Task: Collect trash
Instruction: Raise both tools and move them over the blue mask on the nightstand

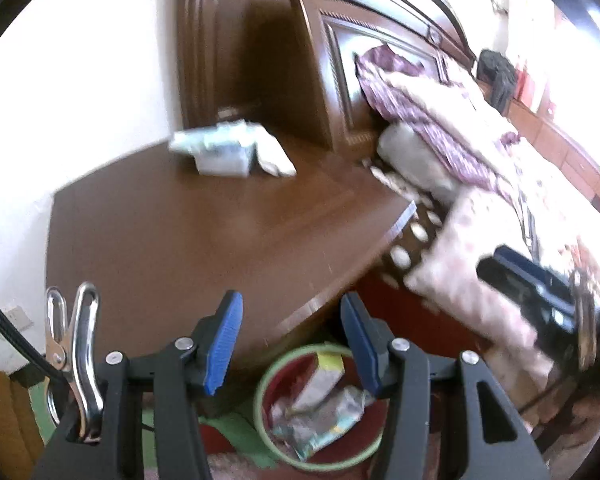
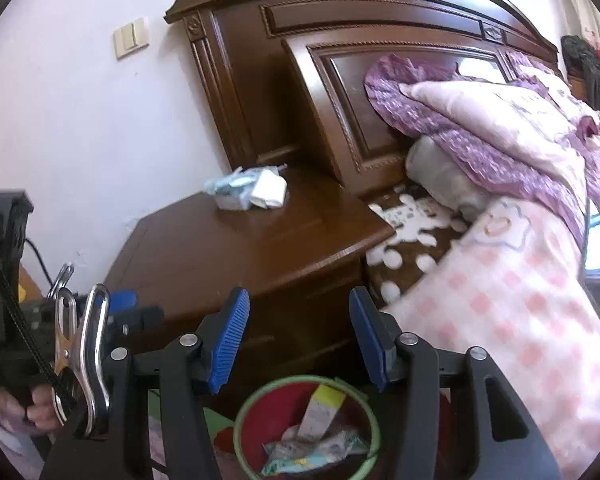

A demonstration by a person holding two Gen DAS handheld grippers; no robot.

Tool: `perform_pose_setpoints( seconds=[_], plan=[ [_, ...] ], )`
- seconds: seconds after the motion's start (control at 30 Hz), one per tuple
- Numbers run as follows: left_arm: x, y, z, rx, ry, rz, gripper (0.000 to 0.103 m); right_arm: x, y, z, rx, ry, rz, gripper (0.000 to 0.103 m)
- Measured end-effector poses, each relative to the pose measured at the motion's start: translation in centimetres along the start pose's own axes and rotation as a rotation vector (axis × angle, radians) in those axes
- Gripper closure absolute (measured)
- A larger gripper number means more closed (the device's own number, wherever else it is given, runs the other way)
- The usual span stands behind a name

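Note:
A red waste bin with a green rim (image 1: 260, 392) (image 2: 240, 420) stands on the floor below the nightstand and holds a small box (image 1: 324, 380) (image 2: 320, 412) and crumpled wrappers (image 1: 320, 424) (image 2: 316, 452). A pile of white and light-blue packets and tissue (image 1: 228, 150) (image 2: 248, 190) lies at the back of the brown nightstand top (image 1: 180, 240) (image 2: 240, 248). My left gripper (image 1: 292, 344) is open and empty above the bin. My right gripper (image 2: 300, 340) is open and empty above the bin; it also shows in the left wrist view (image 1: 532, 296).
A carved wooden headboard (image 1: 340, 60) (image 2: 340, 80) rises behind the nightstand. The bed to the right carries a purple and pink pillow (image 1: 440, 120) (image 2: 480, 128) and a pink checked quilt (image 2: 500, 300). A white wall with a light switch (image 2: 130, 38) is to the left.

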State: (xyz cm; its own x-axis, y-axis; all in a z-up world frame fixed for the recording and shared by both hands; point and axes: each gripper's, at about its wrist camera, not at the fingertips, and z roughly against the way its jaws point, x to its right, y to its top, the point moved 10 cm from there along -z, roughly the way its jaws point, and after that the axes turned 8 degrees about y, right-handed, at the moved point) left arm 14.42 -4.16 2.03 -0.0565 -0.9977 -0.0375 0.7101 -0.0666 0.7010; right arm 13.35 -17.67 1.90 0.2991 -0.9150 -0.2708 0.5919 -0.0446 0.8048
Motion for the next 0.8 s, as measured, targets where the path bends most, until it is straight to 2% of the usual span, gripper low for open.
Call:
perform_pose_setpoints(
  seconds=[0.2, 0.5, 0.67, 0.8],
  plan=[
    [-2.3, 5.8, -1.3, 0.035, 0.017, 0.054, 0.046, -1.0, 2.6, -2.3, 0.003, 0.034, 0.026, 0.049],
    [-3.8, 11.6, -5.2, 0.009, 0.014, 0.094, 0.046, -2.1, 5.4, -7.0, 0.002, 0.087, 0.01, 0.049],
    [-4.8, 14.4, -8.6, -0.032, 0.029, 0.149, 0.033, -2.3, 6.8, -9.7, -0.006, 0.099, 0.003, 0.049],
    [-6.2, 16.4, -11.8, -0.053, 0.069, 0.203, 0.032, -1.7, 8.3, -12.7, -0.008, 0.113, -0.015, 0.049]
  ],
)
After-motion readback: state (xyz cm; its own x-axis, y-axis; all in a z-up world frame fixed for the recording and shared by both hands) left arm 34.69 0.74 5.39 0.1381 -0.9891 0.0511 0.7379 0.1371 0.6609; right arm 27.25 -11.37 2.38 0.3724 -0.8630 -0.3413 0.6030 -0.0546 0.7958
